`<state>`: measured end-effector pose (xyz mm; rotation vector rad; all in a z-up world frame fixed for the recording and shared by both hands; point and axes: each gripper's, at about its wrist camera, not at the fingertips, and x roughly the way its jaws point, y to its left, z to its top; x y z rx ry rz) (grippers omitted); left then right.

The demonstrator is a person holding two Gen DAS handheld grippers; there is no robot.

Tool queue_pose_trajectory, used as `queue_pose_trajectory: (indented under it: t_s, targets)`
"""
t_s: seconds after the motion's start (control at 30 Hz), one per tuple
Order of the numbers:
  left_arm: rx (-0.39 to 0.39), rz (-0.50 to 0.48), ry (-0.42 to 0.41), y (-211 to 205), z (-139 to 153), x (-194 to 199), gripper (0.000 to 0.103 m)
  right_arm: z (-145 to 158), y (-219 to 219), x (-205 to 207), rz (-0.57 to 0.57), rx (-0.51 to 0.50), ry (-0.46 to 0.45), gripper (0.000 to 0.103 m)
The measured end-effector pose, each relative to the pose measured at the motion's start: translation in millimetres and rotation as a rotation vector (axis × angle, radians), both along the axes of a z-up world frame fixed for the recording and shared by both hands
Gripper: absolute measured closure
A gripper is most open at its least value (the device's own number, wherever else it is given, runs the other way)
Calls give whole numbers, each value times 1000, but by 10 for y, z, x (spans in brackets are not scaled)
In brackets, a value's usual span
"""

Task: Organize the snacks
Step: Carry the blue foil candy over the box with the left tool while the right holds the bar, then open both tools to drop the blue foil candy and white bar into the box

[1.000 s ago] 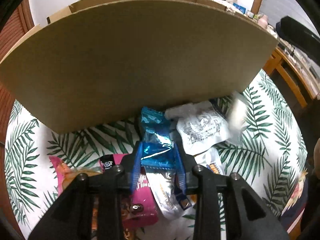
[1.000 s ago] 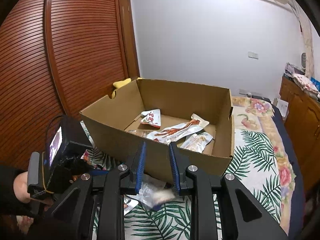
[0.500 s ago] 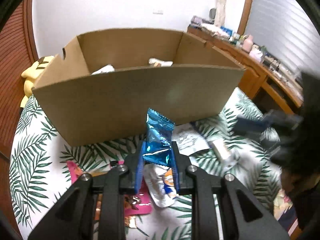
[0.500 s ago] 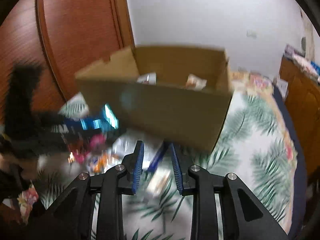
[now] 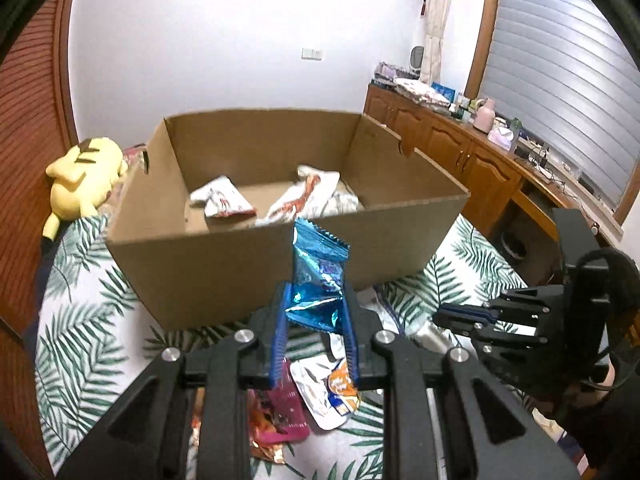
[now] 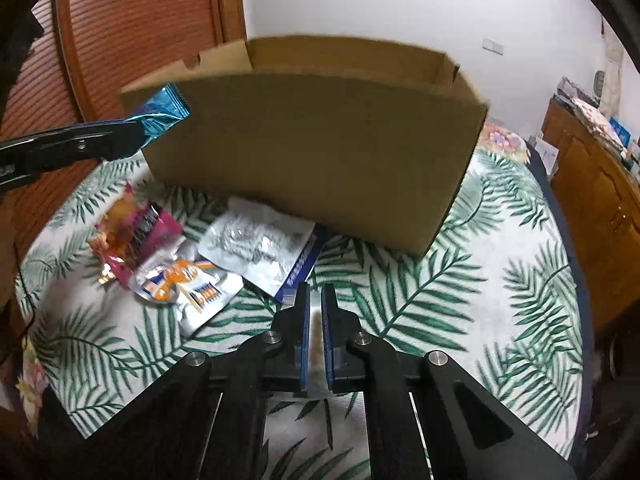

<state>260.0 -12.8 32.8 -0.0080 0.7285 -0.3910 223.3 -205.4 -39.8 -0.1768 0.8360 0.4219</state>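
My left gripper (image 5: 316, 320) pinches the blue foil packet (image 5: 318, 276) by its crimped bottom edge, at six o'clock from the cardboard box (image 5: 256, 264); light, crinkly, slippery. My right gripper (image 6: 315, 312) is clamped on a clear pouch (image 6: 316, 334) low on the bedspread.

Leaf-print bed (image 6: 500, 292): box (image 6: 320, 152), snack packets (image 6: 256, 244).

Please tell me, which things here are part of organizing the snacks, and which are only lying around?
Part of the job: blue packet in left gripper; cardboard box; pink packet; silver pouch; right gripper.

Only lying around: yellow plush toy; wooden cabinet.
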Motion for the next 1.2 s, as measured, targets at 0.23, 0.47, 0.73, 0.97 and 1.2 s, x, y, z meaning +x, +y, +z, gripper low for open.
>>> queue_pose_trajectory:
  t_s: [0.23,0.47,0.73,0.97,1.2]
  targets:
    - [3,-9,-33,12,109,-10,82,39,42,-65,31,-35,-28,99]
    - [4,-12,-38,-2,126,-14,82,-189,61,15,22,-96,59,72]
    - [10,3,-66,45,233,146,82,118,24,-64,32,-48,-18,84]
    - [10,10,-101,69,450,446,82,878,69,134,42,13,-191,84]
    - [3,30,-40,122,337,826,82,1019,203,577,38,36,-213,84]
